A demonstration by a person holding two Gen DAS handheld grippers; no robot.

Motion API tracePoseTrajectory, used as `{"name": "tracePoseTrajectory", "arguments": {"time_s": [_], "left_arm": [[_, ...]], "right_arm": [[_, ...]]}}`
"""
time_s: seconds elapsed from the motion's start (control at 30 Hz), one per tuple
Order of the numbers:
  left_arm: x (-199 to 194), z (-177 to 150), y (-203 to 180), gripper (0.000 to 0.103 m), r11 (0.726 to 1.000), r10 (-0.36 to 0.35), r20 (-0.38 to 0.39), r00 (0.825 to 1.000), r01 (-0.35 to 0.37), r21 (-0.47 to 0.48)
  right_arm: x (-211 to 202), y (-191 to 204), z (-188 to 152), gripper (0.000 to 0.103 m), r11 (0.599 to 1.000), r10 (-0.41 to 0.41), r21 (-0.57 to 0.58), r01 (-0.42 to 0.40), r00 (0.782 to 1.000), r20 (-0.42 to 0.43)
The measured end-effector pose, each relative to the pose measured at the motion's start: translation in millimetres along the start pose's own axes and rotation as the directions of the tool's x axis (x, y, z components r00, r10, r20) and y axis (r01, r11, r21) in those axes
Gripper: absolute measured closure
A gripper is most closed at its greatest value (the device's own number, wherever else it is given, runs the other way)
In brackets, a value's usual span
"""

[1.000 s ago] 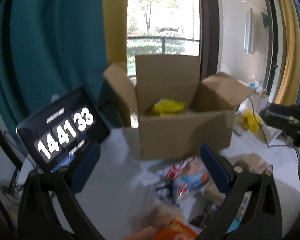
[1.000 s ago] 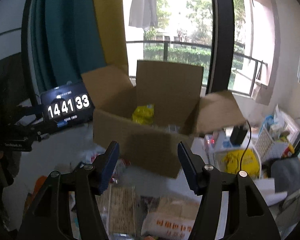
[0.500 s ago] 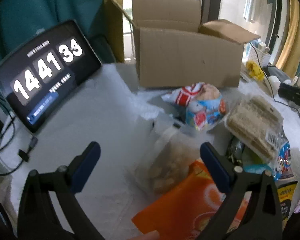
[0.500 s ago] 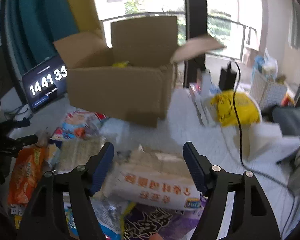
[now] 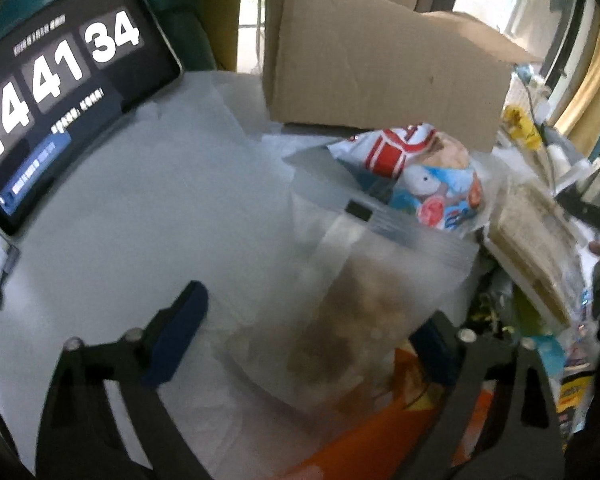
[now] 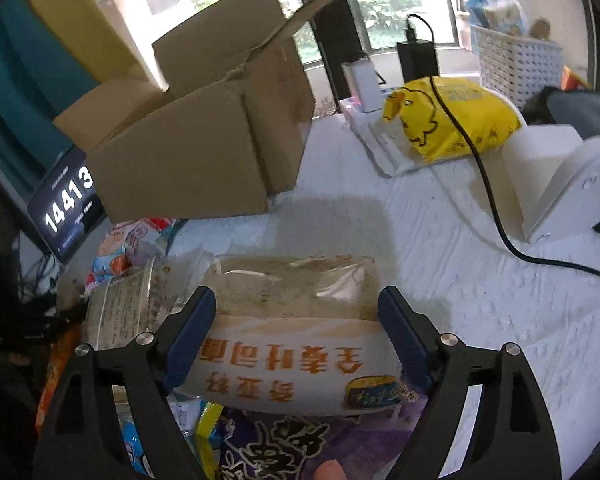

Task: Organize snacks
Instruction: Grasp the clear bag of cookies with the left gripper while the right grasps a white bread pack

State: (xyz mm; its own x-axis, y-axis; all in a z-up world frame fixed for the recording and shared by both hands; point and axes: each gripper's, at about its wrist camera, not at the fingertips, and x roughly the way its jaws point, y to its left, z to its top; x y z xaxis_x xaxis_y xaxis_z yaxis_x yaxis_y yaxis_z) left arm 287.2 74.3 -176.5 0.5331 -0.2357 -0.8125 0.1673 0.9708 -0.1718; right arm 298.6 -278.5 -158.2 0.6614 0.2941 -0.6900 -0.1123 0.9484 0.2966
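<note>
One cardboard box [image 5: 380, 76], one tablet [image 5: 60, 92]

1. The open corrugated cardboard box [image 6: 204, 152] is plain brown.
2. The flat rectangular tablet clock [image 5: 56, 92] shows white digits on black, with a blue bar below.
3. The clear plastic zip bag [image 5: 352, 300] holds brown pieces.
4. The glossy foil snack packet [image 5: 340, 448] is orange.
5. The soft plastic bread bag [image 6: 296, 344] is white with orange characters.
6. The crinkled plastic bag [image 6: 452, 120] is yellow with a black duck outline.
7. Both grippers' finger pads [image 6: 192, 336] are dark blue on black frames.
</note>
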Motion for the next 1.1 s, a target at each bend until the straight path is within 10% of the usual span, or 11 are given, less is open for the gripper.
{"name": "tracePoseTrajectory", "arguments": {"time_s": [0.3, 0.63, 0.77, 1.1], "left_arm": [[-7.3, 1.1, -2.4, 0.053, 0.999, -0.048, 0.038, 0.998, 0.048, 0.015], [-22.6, -0.4, -10.8, 0.058, 0.998, -0.060, 0.077, 0.995, 0.060, 0.008], [-31.9, -0.5, -17.8, 0.058, 0.998, -0.058, 0.101, 0.993, 0.056, 0.016], [-65.4, 4.4, -26.0, 0.059, 0.998, -0.054, 0.192, 0.980, 0.051, 0.020]], "right_arm": [[11.4, -34.4, -4.1, 0.015, 0.985, 0.088, 0.151, -0.084, 0.996, -0.017], [13.8, -17.8, -8.1, 0.032, 0.977, 0.186, 0.124, -0.176, 0.980, -0.067], [4.0, -0.9, -9.7, 0.055, 0.981, 0.192, 0.052, -0.189, 0.980, -0.051], [-44.2, 59.7, -12.2, 0.076, 0.980, 0.047, -0.197, -0.025, 0.993, 0.107]]}}
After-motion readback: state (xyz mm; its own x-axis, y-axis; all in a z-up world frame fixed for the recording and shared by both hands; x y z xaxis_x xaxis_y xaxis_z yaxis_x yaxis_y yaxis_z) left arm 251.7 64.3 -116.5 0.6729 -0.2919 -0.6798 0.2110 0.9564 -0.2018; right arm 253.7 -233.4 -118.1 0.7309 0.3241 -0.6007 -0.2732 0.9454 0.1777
